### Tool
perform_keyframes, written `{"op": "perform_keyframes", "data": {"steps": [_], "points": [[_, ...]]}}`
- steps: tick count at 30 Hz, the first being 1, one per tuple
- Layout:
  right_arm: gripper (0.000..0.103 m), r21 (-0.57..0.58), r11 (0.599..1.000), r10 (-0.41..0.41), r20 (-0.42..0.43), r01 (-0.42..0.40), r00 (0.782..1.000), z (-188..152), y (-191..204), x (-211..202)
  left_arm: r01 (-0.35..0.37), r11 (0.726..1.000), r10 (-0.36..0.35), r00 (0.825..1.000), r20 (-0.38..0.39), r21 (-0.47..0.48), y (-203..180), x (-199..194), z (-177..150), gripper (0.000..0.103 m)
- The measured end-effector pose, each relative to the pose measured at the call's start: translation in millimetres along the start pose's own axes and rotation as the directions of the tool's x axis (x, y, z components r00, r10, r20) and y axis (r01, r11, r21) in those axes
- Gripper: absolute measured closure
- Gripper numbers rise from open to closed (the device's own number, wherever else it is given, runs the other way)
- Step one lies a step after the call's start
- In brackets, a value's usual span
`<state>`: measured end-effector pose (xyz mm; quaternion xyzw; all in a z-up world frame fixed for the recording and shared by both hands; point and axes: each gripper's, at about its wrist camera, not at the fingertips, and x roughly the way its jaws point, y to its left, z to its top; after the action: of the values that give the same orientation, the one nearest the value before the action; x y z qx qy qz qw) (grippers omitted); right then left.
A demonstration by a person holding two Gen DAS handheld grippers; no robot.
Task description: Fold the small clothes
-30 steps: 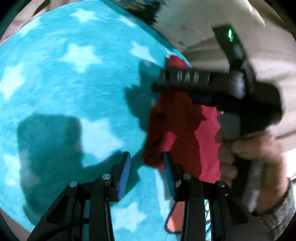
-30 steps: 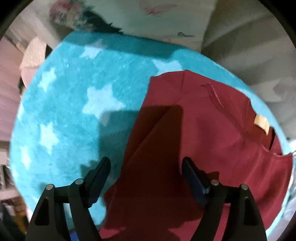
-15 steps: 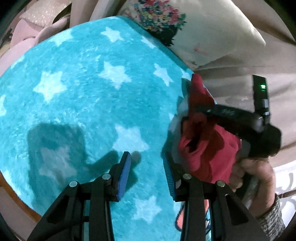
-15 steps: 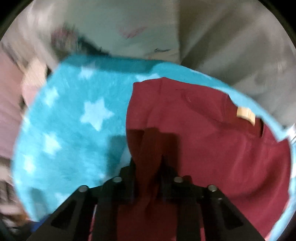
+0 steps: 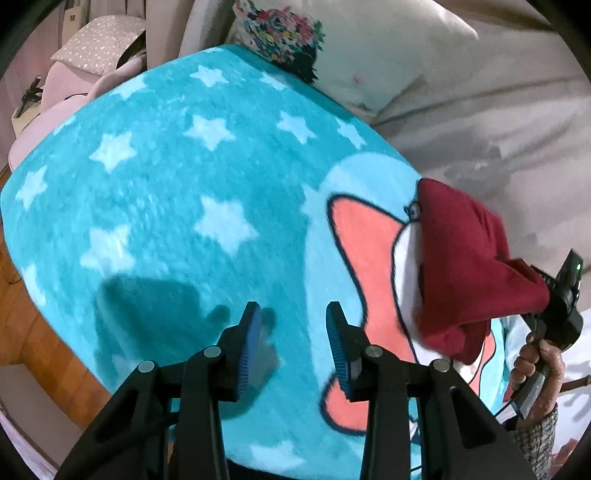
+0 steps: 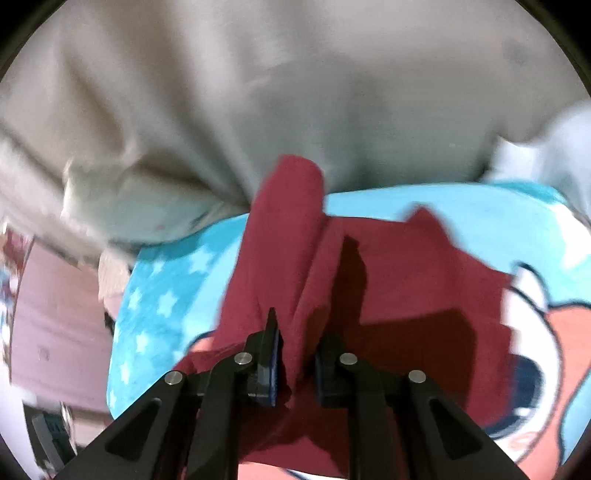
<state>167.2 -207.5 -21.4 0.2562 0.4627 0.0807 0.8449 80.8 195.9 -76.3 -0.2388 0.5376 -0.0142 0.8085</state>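
Observation:
A small dark red shirt (image 5: 469,266) lies bunched at the right edge of a turquoise star blanket (image 5: 177,206). My right gripper (image 6: 295,365) is shut on a fold of the red shirt (image 6: 291,266) and lifts it, so the cloth stretches away from the fingers. In the left wrist view the right gripper (image 5: 554,302) shows at the far right, pulling the shirt. My left gripper (image 5: 293,339) is open and empty, over the blanket to the left of the shirt.
The blanket has a pink and white cartoon print (image 5: 365,240) under the shirt. A floral pillow (image 5: 295,33) and beige bedding (image 5: 480,110) lie behind. Pink bags (image 5: 85,62) stand at the far left, wooden floor (image 5: 33,332) below.
My right gripper closed on the shirt and pulled it up and to the right. The left gripper drew back from the shirt and stays open.

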Motion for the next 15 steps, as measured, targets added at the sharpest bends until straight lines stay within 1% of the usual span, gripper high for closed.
{"op": "perform_keyframes", "data": {"steps": [3, 6, 7, 9, 11, 12, 13, 14, 15], "points": [[0.089, 0.082, 0.996, -0.038, 0.022, 0.037, 0.999, 0, -58, -16, -0.004, 1.0, 0.004, 1.0, -0.016, 0.029, -20, 1, -18, 0.069], [0.089, 0.119, 0.989, -0.089, 0.029, 0.085, 0.996, -8, -95, -18, -0.001, 0.998, 0.003, 1.0, -0.03, 0.056, -39, 2, -32, 0.069], [0.089, 0.14, 0.987, -0.084, 0.02, 0.08, 0.996, -11, -109, -16, -0.002, 0.998, 0.004, 1.0, -0.031, 0.066, -44, 2, -37, 0.069], [0.088, 0.169, 0.986, -0.01, 0.012, 0.008, 1.0, -15, -127, -15, -0.006, 0.997, 0.008, 1.0, -0.029, 0.08, -53, 1, -42, 0.069], [0.076, 0.177, 0.984, 0.015, 0.015, -0.018, 1.0, -14, -135, -23, -0.009, 0.996, 0.011, 1.0, -0.017, 0.086, -60, -3, -45, 0.069], [0.074, 0.177, 0.984, 0.012, 0.02, -0.015, 1.0, -14, -138, -30, -0.012, 0.996, 0.013, 1.0, -0.01, 0.086, -62, -4, -46, 0.068], [0.067, 0.175, 0.985, -0.011, 0.029, 0.005, 1.0, -12, -138, -40, -0.015, 0.996, 0.016, 1.0, -0.002, 0.085, -63, -6, -47, 0.068], [0.066, 0.174, 0.985, -0.031, 0.055, 0.021, 0.998, -10, -137, -53, -0.017, 0.996, 0.017, 1.0, 0.003, 0.084, -65, -6, -47, 0.068], [0.066, 0.173, 0.985, -0.028, 0.077, 0.014, 0.997, -10, -135, -60, -0.018, 0.996, 0.018, 1.0, 0.005, 0.083, -67, -7, -47, 0.068]]}}
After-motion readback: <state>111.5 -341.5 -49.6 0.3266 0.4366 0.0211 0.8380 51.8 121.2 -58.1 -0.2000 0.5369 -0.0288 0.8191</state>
